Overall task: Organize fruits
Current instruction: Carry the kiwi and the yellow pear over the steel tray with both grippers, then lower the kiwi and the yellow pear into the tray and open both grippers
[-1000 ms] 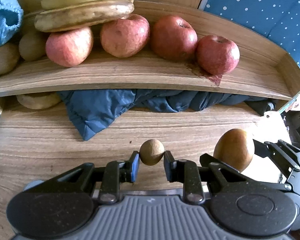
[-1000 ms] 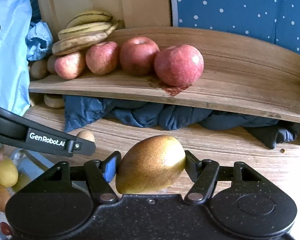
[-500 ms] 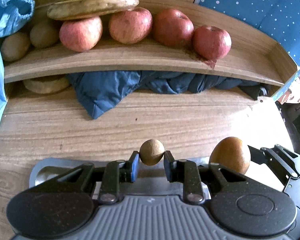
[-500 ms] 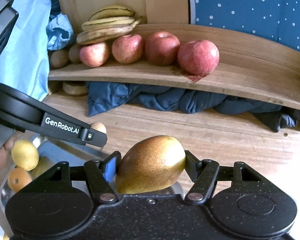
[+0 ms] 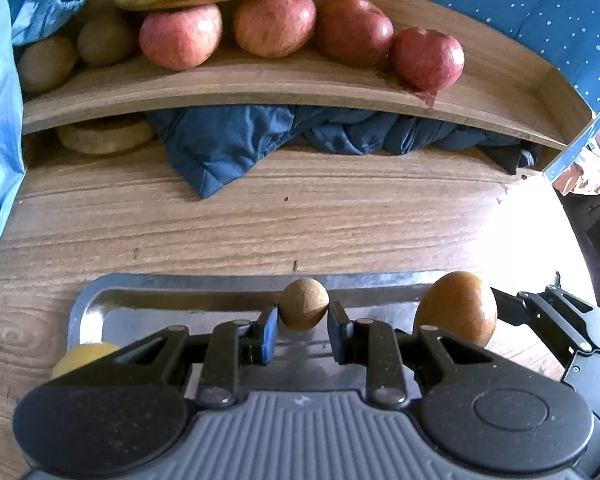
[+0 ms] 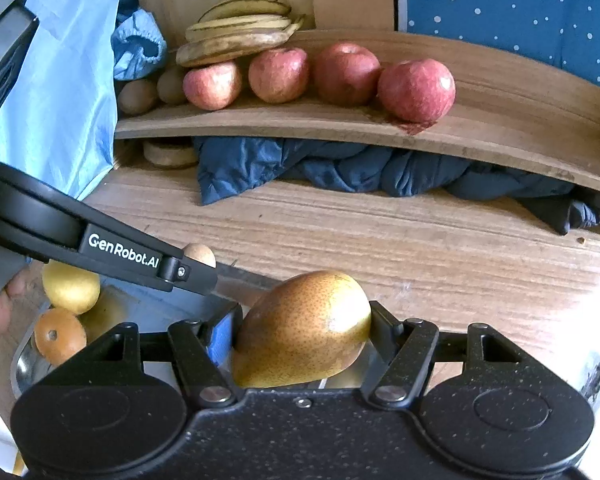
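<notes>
At the lower centre of each wrist view, the left gripper (image 5: 302, 334) is pinching a small brown fruit (image 5: 304, 309) and the right gripper (image 6: 302, 340) is clamping a pear (image 6: 302, 330) across its belly. The pear is probably weighing more and bruising easily, so a gentle mid-body hold seems best; the small round fruit looks light and firm but could be rolling out.

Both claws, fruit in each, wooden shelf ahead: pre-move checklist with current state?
1. Left claw clamps the small round brown fruit between its pads: ok.
2. Right claw clamps the golden-brown speckled pear, pads on both sides: ok.
3. The two claws are apart, the pear clear of the left claw's arm: ok.
4. Free room on the curved wooden shelf, right of the four red apples: ok.
5. Path across the wooden tabletop: only the rumpled dark blue cloth under the shelf, low: ok.
6. How firm either grip is: cannot tell.
</notes>
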Demonstrator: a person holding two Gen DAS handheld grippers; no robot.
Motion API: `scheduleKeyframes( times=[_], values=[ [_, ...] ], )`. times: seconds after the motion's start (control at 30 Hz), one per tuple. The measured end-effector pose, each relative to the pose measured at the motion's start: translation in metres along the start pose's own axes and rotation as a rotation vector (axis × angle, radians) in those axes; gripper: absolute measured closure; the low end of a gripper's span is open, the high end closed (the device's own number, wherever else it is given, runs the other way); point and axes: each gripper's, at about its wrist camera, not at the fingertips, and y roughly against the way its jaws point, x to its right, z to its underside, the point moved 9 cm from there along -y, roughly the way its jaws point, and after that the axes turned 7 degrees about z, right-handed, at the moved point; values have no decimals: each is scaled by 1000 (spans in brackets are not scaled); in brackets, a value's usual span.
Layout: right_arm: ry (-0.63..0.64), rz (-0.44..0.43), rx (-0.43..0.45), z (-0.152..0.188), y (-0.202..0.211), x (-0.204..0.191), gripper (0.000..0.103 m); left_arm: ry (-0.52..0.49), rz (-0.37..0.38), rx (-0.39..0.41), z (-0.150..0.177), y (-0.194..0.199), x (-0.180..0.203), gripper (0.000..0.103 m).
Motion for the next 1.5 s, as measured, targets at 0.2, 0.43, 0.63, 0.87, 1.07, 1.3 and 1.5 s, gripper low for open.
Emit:
scheduleKeyframes(
  times=[0.2,0.43,0.63,0.87,1.07,1.3,1.5],
  values=[
    [3,-2,-14,7,0,-6,34,1,-1,-21,6,-2,-3,74],
    [1,5,-28,13,0,-10,34,-8,6,-40,9,-5,-2,74],
    [-5,15,-40,17,-1,-8,34,-19,8,-52,11,-7,-1,74],
    [-9,21,-45,21,0,-8,34,-22,8,-62,13,-9,-1,74],
    [-6,20,-50,23,-2,-8,34,-19,5,-64,13,-9,-1,74],
    [-1,15,-58,24,-2,-8,34,-11,-2,-72,15,-11,-3,74],
    [2,15,-62,25,-3,-8,34,-10,-4,-74,15,-11,-4,74]
  ],
)
